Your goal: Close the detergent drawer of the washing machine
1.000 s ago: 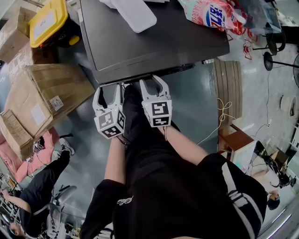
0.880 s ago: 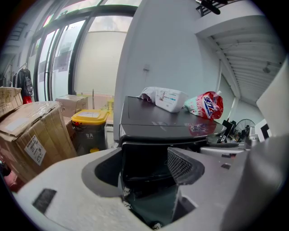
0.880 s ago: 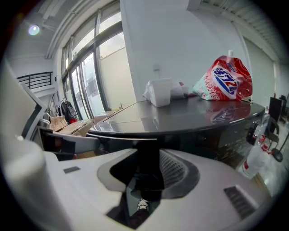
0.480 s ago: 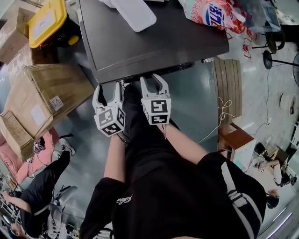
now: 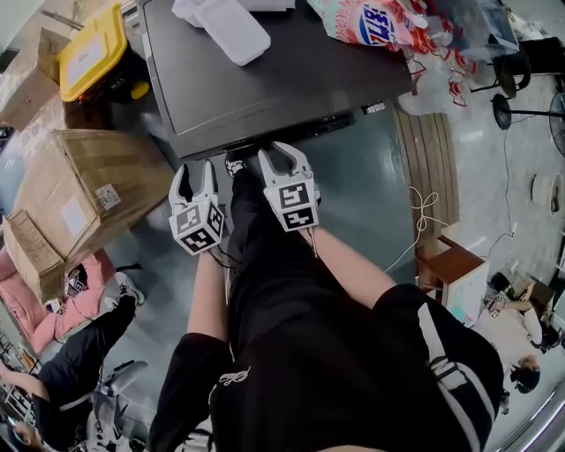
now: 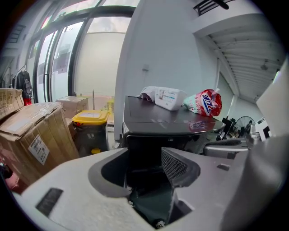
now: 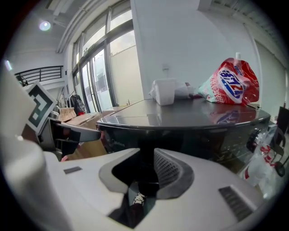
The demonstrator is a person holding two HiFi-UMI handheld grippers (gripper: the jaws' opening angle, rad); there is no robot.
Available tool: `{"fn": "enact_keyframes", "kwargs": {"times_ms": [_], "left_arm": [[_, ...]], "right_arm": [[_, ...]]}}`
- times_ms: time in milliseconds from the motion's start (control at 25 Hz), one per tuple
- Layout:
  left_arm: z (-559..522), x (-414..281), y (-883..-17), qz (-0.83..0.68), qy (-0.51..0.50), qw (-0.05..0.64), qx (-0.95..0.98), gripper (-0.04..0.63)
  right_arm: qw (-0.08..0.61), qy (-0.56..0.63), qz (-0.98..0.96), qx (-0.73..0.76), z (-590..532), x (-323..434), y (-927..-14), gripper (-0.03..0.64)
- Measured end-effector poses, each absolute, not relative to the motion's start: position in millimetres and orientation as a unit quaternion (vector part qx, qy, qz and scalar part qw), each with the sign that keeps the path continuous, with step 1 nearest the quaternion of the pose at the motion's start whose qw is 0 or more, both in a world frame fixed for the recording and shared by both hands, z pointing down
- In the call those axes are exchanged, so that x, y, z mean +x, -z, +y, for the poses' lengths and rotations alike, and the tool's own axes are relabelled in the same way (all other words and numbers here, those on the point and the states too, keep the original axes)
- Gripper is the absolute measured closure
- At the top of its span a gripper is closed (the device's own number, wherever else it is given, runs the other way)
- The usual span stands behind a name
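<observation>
Cannot make out the detergent drawer in any view. From above, hidden with the whole front face under the dark top of the washing machine point(image 5: 265, 79); in both gripper views, lost somewhere in a black, shadowed front panel.

Far left, cut off by the frame edge: a cardboard box point(image 5: 88, 181) and, above it, a yellow-lidded bin point(image 5: 93, 48).

Next, the left hand-held gripper point(image 5: 194, 169), pointing at the machine and just short of its front edge. Jaws apart and closing, with nothing between them, only the dark panel and a strip of floor showing through the gap.

Just beside it to the right, the right hand-held gripper point(image 5: 284, 157), tips at the machine's front edge; impossible to judge whether touching. Jaws a little apart, also closing, gripping nothing, with just the dark panel and a bit of a shoe point(image 7: 137, 198) seen in the gap.

On the machine's top, a white pack point(image 5: 231, 26), cropped at the upper edge, and farther right a red detergent bag point(image 5: 371, 22), likewise cropped.
</observation>
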State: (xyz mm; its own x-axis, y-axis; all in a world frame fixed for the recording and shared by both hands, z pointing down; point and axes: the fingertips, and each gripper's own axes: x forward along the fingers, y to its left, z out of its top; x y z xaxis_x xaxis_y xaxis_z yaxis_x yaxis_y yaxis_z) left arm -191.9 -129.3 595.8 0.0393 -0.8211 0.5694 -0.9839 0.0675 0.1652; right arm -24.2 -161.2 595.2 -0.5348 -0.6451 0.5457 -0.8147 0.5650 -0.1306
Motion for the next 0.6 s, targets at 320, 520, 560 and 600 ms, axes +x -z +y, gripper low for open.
{"fn": "enact_keyframes", "kwargs": {"times_ms": [320, 520, 560, 600], "left_arm": [[-77.4, -156.1, -592.9, -0.656, -0.156, 0.280, 0.683, 0.444], [-67.1, -146.5, -577.6, -0.654, -0.150, 0.273, 0.689, 0.574], [-66.6, -144.8, -574.1, -0.653, -0.149, 0.270, 0.692, 0.588], [-66.1, -142.3, -570.8, -0.650, -0.150, 0.267, 0.696, 0.588]], "right_arm": [[0.217, -0.171, -0.869, 0.411, -125.4, -1.7, -574.0, 0.588], [0.219, -0.154, -0.878, 0.397, -112.8, 4.8, -561.6, 0.611], [0.219, -0.153, -0.879, 0.396, -111.0, 5.5, -560.3, 0.611], [0.220, -0.152, -0.879, 0.394, -109.1, 6.2, -559.3, 0.611]]}}
